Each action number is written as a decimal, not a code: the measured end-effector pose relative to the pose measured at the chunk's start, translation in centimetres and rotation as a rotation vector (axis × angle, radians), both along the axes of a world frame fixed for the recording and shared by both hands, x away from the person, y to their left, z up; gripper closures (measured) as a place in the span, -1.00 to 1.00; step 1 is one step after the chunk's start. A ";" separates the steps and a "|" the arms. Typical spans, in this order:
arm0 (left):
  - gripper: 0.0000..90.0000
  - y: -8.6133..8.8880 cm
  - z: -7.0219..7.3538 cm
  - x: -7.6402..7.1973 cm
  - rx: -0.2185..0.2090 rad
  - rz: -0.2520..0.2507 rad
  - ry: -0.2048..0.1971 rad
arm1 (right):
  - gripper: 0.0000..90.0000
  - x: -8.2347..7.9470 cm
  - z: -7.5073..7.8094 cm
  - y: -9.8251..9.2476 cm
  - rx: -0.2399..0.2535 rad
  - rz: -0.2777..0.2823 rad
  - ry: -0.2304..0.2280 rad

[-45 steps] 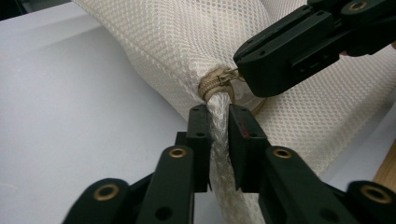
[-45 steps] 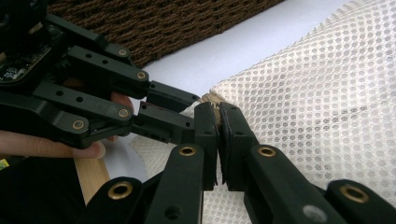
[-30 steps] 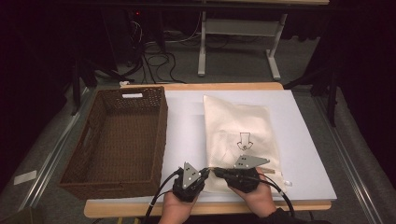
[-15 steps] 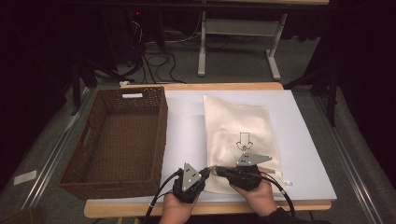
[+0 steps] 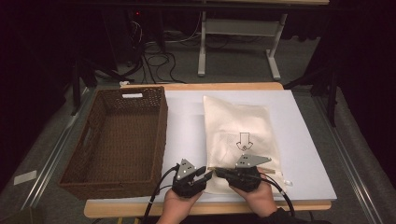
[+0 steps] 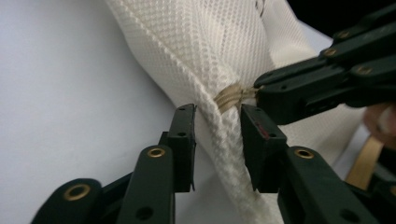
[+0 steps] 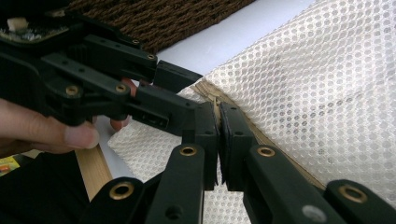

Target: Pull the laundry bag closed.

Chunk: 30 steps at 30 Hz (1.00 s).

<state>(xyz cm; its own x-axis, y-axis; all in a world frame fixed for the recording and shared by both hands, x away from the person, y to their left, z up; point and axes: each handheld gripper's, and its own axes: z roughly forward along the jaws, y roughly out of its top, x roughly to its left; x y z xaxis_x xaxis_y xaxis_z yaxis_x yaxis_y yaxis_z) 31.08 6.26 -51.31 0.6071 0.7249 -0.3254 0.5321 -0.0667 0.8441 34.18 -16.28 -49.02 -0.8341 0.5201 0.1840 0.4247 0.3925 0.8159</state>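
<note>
A white mesh bag [image 5: 238, 126] with a black arrow print lies on the white mat. Both grippers meet at its near left corner. My right gripper [image 5: 218, 172] is shut on the tan zipper end at that corner [image 7: 218, 126]. My left gripper [image 5: 208, 171] straddles the bag's seam just beside it. Its jaws have just been opening, and its pads [image 6: 187, 135] stand off the mesh with the seam [image 6: 219, 130] between them. The right gripper's tip [image 6: 259, 91] holds the tan end right above. The left gripper [image 7: 187, 91] faces the right one, tips nearly touching.
A brown wicker basket [image 5: 161, 130] stands to the left of the bag, its wall [image 7: 163, 18] close behind the grippers. The white mat [image 5: 187, 116] covers a wooden table whose front edge [image 5: 210, 207] runs just under the hands. Cables trail from both grippers.
The left gripper's jaws have parted a little around the bag's corner seam. Both hands stay at the same spot, and the right gripper keeps its grip.
</note>
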 end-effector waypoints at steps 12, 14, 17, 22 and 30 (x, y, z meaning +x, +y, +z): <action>0.90 -0.1 0.9 -0.5 0.036 0.009 -0.049 | 0.96 0.5 -0.2 -0.4 0.005 -0.021 0.026; 0.90 0.0 0.9 -0.5 0.037 0.012 -0.047 | 0.96 0.4 -0.3 -0.4 0.000 -0.021 0.028; 0.90 0.0 0.9 -0.6 0.053 0.013 -0.053 | 0.96 0.5 -0.3 -0.4 -0.004 -0.021 0.027; 0.90 -0.1 0.9 -0.6 0.069 0.017 -0.061 | 0.96 0.5 -0.3 -0.4 -0.015 -0.016 0.014; 0.90 -0.1 1.1 -0.8 0.069 0.018 -0.070 | 0.96 0.4 -0.3 -0.4 -0.019 -0.019 0.015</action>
